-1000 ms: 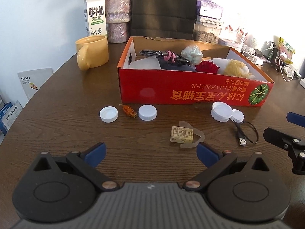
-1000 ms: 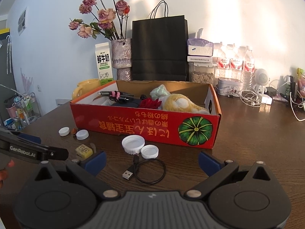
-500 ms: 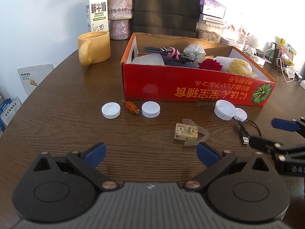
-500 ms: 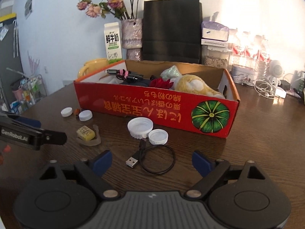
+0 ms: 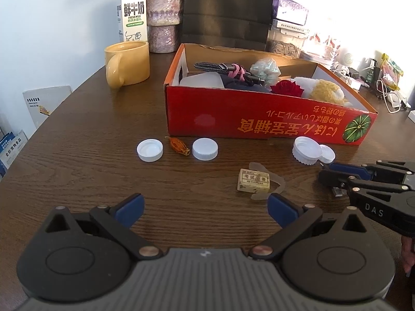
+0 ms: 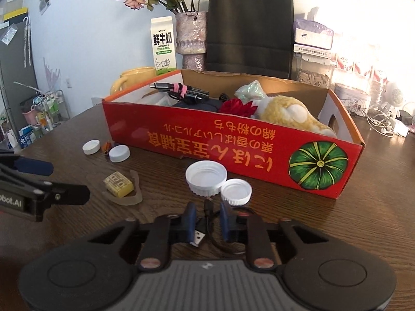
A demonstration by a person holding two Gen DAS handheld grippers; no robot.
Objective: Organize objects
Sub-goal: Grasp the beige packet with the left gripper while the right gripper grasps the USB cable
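Observation:
A black USB cable (image 6: 199, 234) lies on the wooden table between the blue pads of my right gripper (image 6: 207, 220), whose jaws are closing onto its plug and loop. Just beyond it sit a large white cap (image 6: 206, 177) and a small one (image 6: 236, 191), in front of the red cardboard box (image 6: 207, 140). My left gripper (image 5: 205, 203) hovers open and empty, near a yellow eraser (image 5: 253, 180) on a clear plastic piece (image 5: 277, 184). Two more white caps (image 5: 150, 150) (image 5: 205, 149) flank an orange-brown scrap (image 5: 179, 146). The right gripper (image 5: 324, 175) reaches in from the right.
The box holds a braided cable, a red flower, a plush toy and other items. Behind it stand a yellow mug (image 5: 128, 63), a milk carton (image 5: 133, 13), a vase (image 6: 190, 33) and a black paper bag (image 6: 249, 26). Loose wires and small devices crowd the far right.
My right gripper has moved forward and down over the USB cable and its jaws have gone from wide open to nearly together around it. The left gripper has stayed put.

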